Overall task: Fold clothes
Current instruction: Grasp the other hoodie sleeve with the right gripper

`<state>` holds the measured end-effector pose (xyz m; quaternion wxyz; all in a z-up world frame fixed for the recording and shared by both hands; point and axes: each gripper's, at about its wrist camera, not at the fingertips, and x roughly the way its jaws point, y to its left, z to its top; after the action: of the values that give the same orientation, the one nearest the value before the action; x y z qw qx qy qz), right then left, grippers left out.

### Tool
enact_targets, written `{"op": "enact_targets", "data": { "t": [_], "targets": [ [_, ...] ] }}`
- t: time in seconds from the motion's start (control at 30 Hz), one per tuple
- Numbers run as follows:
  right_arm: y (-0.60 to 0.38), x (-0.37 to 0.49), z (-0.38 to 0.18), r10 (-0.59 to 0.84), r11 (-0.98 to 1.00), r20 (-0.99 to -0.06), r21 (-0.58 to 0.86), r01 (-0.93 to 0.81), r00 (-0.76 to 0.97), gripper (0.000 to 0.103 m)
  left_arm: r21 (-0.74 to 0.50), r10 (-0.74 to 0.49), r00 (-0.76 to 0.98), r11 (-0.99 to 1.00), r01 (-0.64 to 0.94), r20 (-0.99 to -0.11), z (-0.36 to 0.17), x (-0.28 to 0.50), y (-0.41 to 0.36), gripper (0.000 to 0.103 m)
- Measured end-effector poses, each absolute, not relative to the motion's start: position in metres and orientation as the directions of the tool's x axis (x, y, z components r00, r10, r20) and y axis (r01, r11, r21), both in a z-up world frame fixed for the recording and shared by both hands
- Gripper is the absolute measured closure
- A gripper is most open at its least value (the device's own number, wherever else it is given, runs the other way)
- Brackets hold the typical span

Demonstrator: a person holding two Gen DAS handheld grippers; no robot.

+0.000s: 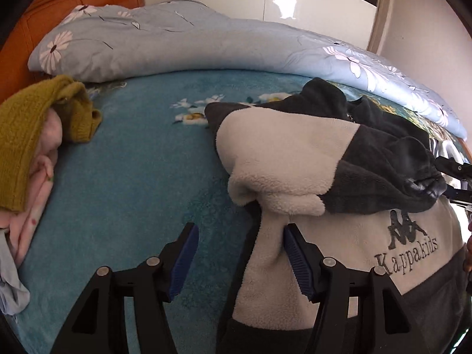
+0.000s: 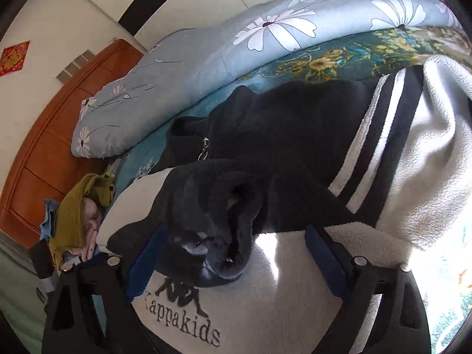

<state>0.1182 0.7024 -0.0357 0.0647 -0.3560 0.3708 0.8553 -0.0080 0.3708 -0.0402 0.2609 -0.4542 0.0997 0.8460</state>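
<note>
L wrist view: "Kappakids" + logo read on cream/grey fleece jacket (image 1: 309, 159), bunched on teal bed blanket (image 1: 124, 171). Left gripper (image 1: 240, 258) held low, fingers spread; cream fold draped against R finger pad (image 1: 298, 261), not pinched. Open blanket seen to the left, up to clothes pile (image 1: 26, 153) at the bed edge.

R wrist view: "Kappakids" read on jacket (image 2: 295, 135). Right gripper (image 2: 236, 262) fingers spread wide astride dark sleeve cuff (image 2: 215, 236), none pinched. Quilt (image 2: 224, 44) seen behind.
</note>
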Motion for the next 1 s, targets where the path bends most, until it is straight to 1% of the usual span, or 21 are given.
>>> {"op": "enact_targets", "data": {
  "t": [0.03,0.07,0.1,0.13,0.17,0.2,0.23,0.3,0.37,0.47,0.53,0.67,0.77,0.87,0.93,0.97,1.0],
  "targets": [
    [0.704,0.117,-0.036,-0.174,-0.701,-0.641,0.614,-0.364,-0.748,0.031,-0.081,0.354,-0.447,-0.848,-0.523,-0.821,-0.042,-0.012,0.371,0.039],
    [0.705,0.114,-0.036,-0.201,-0.684,-0.628,0.639,-0.351,-0.752,0.041,-0.1,0.363,-0.441,-0.852,-0.514,-0.821,-0.043,-0.016,0.37,0.039],
    [0.705,0.111,-0.037,-0.22,-0.675,-0.626,0.651,-0.346,-0.748,0.05,-0.12,0.372,-0.435,-0.855,-0.504,-0.82,-0.044,-0.02,0.37,0.039],
    [0.705,0.107,-0.037,-0.225,-0.678,-0.639,0.645,-0.352,-0.735,0.055,-0.139,0.379,-0.428,-0.859,-0.492,-0.82,-0.044,-0.023,0.369,0.039],
    [0.704,0.104,-0.037,-0.225,-0.684,-0.656,0.633,-0.363,-0.72,0.074,-0.165,0.392,-0.419,-0.86,-0.483,-0.819,-0.044,-0.026,0.368,0.039],
    [0.704,0.102,-0.036,-0.231,-0.68,-0.659,0.636,-0.366,-0.716,0.079,-0.186,0.408,-0.417,-0.858,-0.479,-0.812,-0.042,-0.027,0.367,0.039],
    [0.705,0.102,-0.033,-0.241,-0.672,-0.648,0.649,-0.358,-0.722,0.079,-0.179,0.404,-0.432,-0.863,-0.472,-0.806,-0.041,-0.027,0.368,0.039],
    [0.709,0.109,-0.015,-0.217,-0.686,-0.621,0.646,-0.335,-0.753,0.08,-0.138,0.367,-0.459,-0.878,-0.458,-0.809,-0.041,-0.029,0.37,0.039],
    [0.717,0.119,0.009,-0.183,-0.71,-0.579,0.637,-0.301,-0.794,0.081,-0.147,0.36,-0.448,-0.885,-0.442,-0.819,-0.044,-0.034,0.369,0.038],
    [0.732,0.135,0.032,-0.088,-0.753,-0.571,0.574,-0.321,-0.816,0.081,-0.161,0.36,-0.436,-0.888,-0.43,-0.825,-0.048,-0.034,0.367,0.038],
    [0.744,0.141,0.025,-0.088,-0.735,-0.587,0.583,-0.345,-0.805,0.081,-0.159,0.356,-0.431,-0.889,-0.429,-0.829,-0.05,-0.033,0.366,0.038],
    [0.756,0.141,-0.026,-0.093,-0.693,-0.702,0.554,-0.461,-0.706,0.081,-0.154,0.34,-0.428,-0.898,-0.411,-0.837,-0.056,-0.035,0.363,0.038],
    [0.76,0.147,-0.041,-0.09,-0.666,-0.698,0.572,-0.478,-0.711,0.081,-0.172,0.351,-0.42,-0.897,-0.407,-0.837,-0.057,-0.038,0.356,0.037],
    [0.756,0.144,-0.037,-0.071,-0.684,-0.71,0.545,-0.484,-0.7,0.08,-0.181,0.358,-0.409,-0.893,-0.411,-0.839,-0.059,-0.038,0.354,0.036],
    [0.75,0.144,-0.03,-0.05,-0.713,-0.728,0.506,-0.486,-0.684,0.077,-0.176,0.36,-0.407,-0.888,-0.424,-0.84,-0.055,-0.033,0.354,0.036],
    [0.746,0.148,-0.025,-0.04,-0.725,-0.733,0.489,-0.485,-0.679,0.068,-0.171,0.362,-0.409,-0.885,-0.434,-0.837,-0.053,-0.029,0.354,0.036],
    [0.743,0.151,-0.019,-0.031,-0.737,-0.737,0.473,-0.482,-0.676,0.055,-0.166,0.367,-0.415,-0.88,-0.445,-0.833,-0.049,-0.025,0.352,0.036]
  ]
}}
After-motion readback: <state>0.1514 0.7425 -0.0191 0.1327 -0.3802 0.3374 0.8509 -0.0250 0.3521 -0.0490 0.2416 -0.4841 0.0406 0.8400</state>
